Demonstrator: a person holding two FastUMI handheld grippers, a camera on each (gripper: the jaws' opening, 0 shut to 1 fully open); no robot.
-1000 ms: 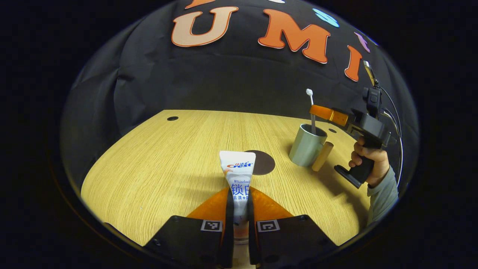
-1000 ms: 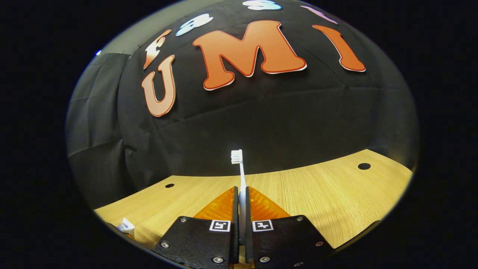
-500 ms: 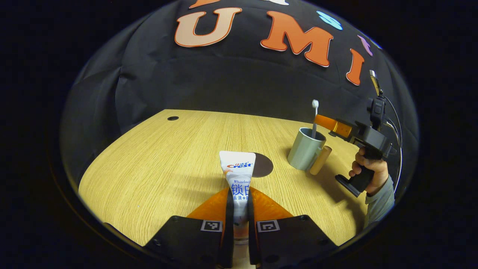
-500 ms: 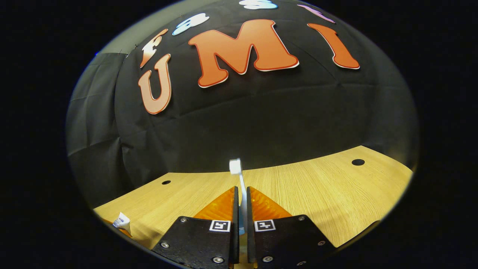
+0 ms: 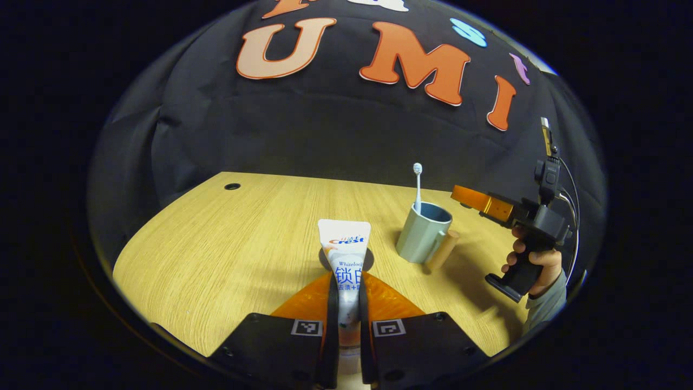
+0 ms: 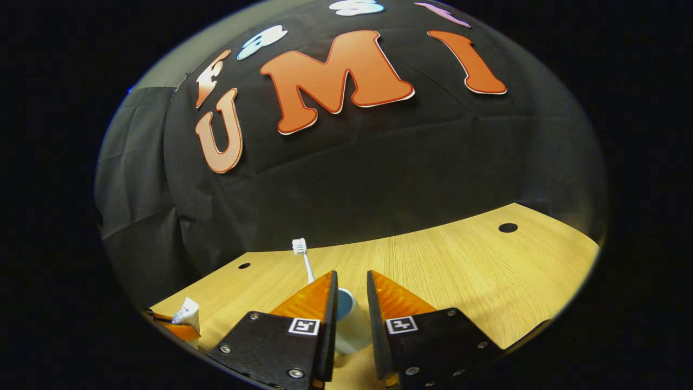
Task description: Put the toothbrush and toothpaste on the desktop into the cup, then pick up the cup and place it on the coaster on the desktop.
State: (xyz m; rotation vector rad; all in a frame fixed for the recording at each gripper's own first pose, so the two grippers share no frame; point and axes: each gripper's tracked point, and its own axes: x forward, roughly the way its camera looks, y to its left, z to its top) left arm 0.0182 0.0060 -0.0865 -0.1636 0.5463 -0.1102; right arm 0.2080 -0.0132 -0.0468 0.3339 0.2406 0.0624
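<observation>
The left claw (image 5: 346, 303) grips the toothpaste (image 5: 345, 254) above the surface (image 5: 216, 244). The toothbrush (image 5: 417, 187) stands in the cup (image 5: 421, 234), far right. The right claw (image 6: 351, 295) is narrowly parted, holding nothing.

The left gripper view was taken low over the near edge of the wooden desktop (image 5: 227, 244), aimed along its own fingers toward the booth's back wall, with the cup (image 5: 422, 235) seen near, ahead to the right. The right gripper view was taken just above and behind that cup (image 6: 349, 325), aimed at the same wall. The cup, the toothbrush (image 5: 417, 187) (image 6: 303, 260), the toothpaste tube (image 5: 345, 260) (image 6: 187, 314) and the desktop (image 6: 487, 281) were shared by both views
</observation>
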